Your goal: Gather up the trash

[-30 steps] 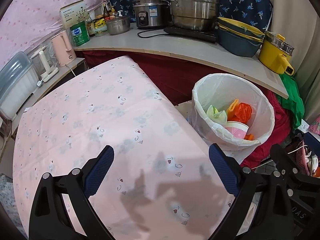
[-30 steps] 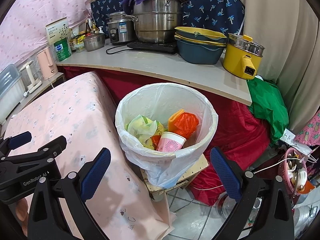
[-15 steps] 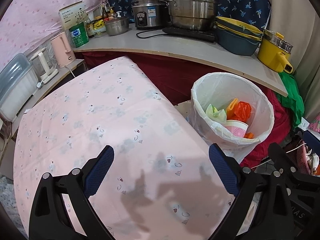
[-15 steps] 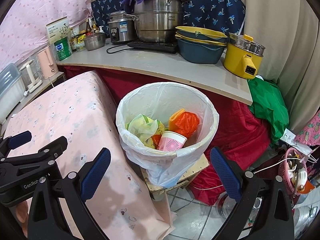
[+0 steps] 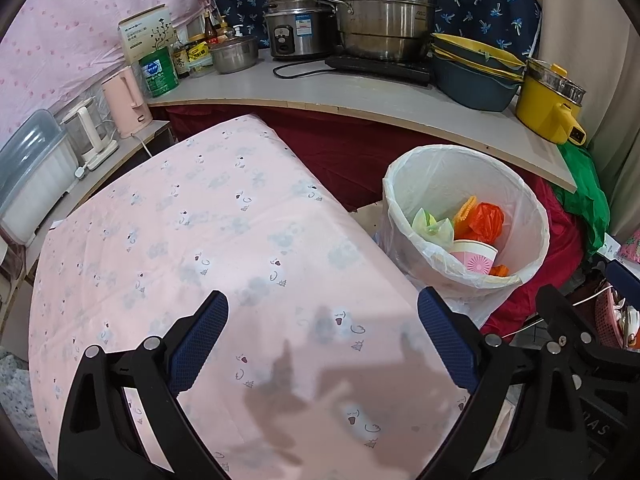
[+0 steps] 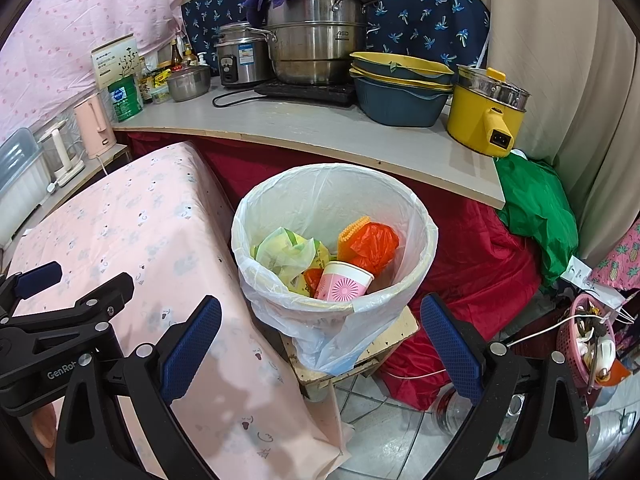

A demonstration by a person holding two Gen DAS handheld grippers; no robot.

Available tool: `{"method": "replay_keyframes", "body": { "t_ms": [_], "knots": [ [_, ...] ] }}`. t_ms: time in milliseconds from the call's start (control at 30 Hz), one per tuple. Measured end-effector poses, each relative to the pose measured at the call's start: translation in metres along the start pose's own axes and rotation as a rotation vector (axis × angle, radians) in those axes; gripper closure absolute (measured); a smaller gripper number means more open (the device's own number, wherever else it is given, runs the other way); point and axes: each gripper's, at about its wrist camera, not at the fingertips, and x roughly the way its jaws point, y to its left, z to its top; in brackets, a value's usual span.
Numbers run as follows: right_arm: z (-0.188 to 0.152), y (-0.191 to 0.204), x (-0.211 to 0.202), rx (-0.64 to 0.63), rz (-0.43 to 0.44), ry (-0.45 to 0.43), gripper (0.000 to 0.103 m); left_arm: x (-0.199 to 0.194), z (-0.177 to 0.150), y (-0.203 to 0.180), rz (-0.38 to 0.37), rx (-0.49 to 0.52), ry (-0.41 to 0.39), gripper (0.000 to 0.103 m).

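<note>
Grippers: left gripper (image 5: 322,340) and right gripper (image 6: 320,344) both spread, empty.
Cloth (image 5: 208,240): bare under left gripper.
Bin (image 6: 416,276): trash (image 6: 348,264) inside, beside cloth.
Risk: thin liner (image 6: 320,344) may snag and tear; bin could tip.

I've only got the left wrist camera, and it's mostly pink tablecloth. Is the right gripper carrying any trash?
Observer: No. The right gripper has its jaws wide open with nothing between them, and it points at the trash bin.
Operator: What is the bin standing on?
Observer: A small wooden stand, above a tiled floor.
Operator: Anything lying down there?
Observer: A clear plastic bottle lies on the tiles by the red cloth. I can't tell whether it's trash.
</note>
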Motion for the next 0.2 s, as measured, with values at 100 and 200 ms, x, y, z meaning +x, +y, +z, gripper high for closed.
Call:
{"method": "replay_keyframes", "body": {
  "t_ms": [100,200],
  "knots": [
    [0.0000,-0.0004,0.0000,0.002,0.001,0.000,0.007,0.0003,-0.0004,0.0001,-0.004,-0.007,0.002,0.012],
    [0.0004,-0.0010,0.0005,0.000,0.001,0.000,0.007,0.0011,-0.0004,0.0011,-0.014,-0.008,0.006,0.012]
  ]
}}
